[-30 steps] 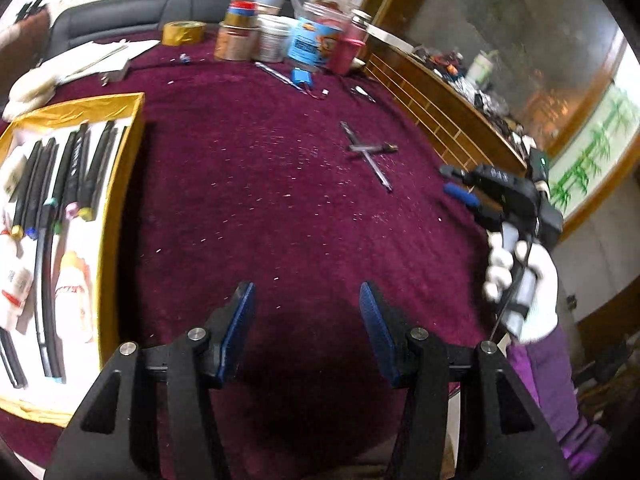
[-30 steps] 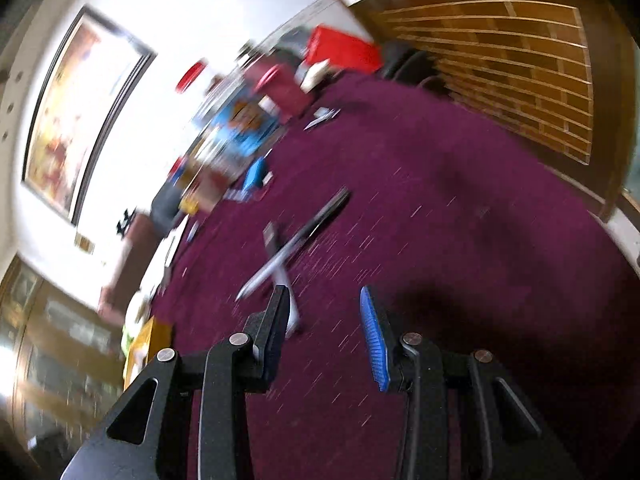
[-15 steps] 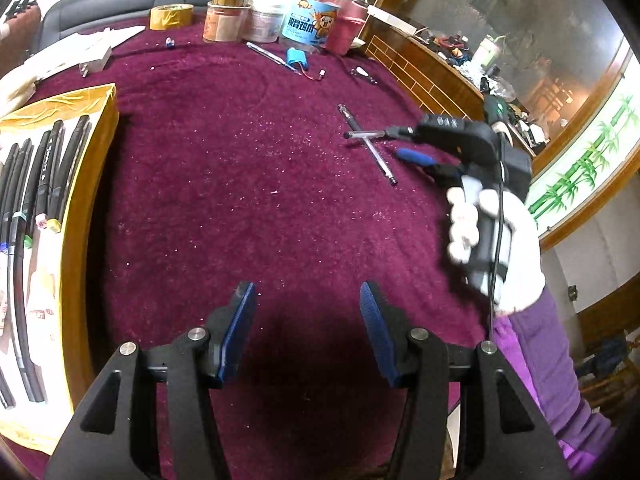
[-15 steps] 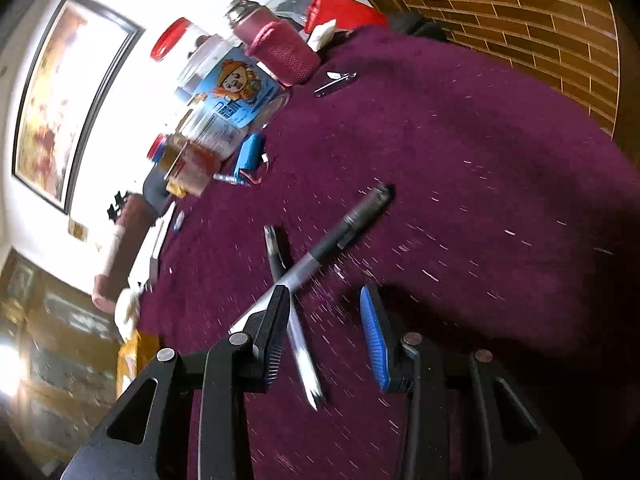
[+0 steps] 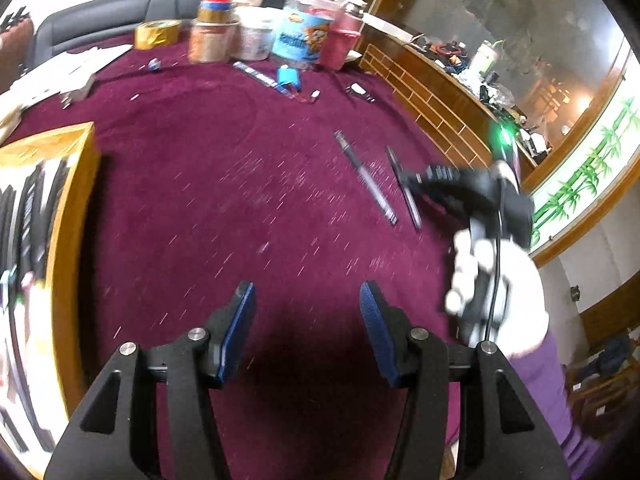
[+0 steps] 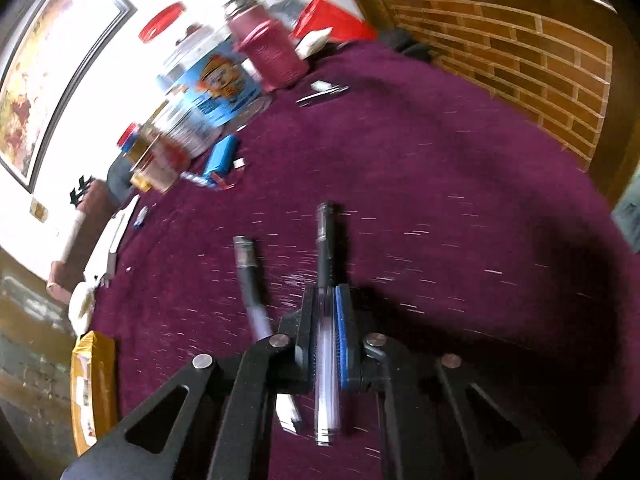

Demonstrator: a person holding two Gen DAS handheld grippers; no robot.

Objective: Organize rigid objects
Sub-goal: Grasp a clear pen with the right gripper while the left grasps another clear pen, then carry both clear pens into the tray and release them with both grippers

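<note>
**Right tool clamped on pen, left tool idle**

Right tool (image 6: 325, 320) was clenched on a slim pen with a black cap and clear barrel (image 6: 325, 264); pads pressed the clear barrel from both sides, cap end pointing to 12 o'clock in the right wrist view. The pen looked at or just off the maroon felt tabletop (image 6: 460, 168); can't tell if it was lifted. A second pen, dark grip and clear barrel (image 6: 250, 280), lay just beside it at about 10 o'clock of the tool, not touching the held one as far as blur allows.

Left tool (image 5: 307, 332) was released, nothing between the blue pads, hovering over bare felt. From the left wrist view the gold-edged tray of black pens (image 5: 74, 216) sat at 9 o'clock, jars and tins (image 5: 256, 36) at 12 o'clock, and the white-gloved hand (image 5: 496, 288) carrying the right tool at 3 o'clock.

Judgement: step in hand was the pick-up, and the tray was the likely target. To do it well, lift straight up before swinging, so the barrel end doesn't drag the neighbouring pen. Grip sat away from the cap, so the pen could tip; keep it level. Smooth plastic could slip.
</note>
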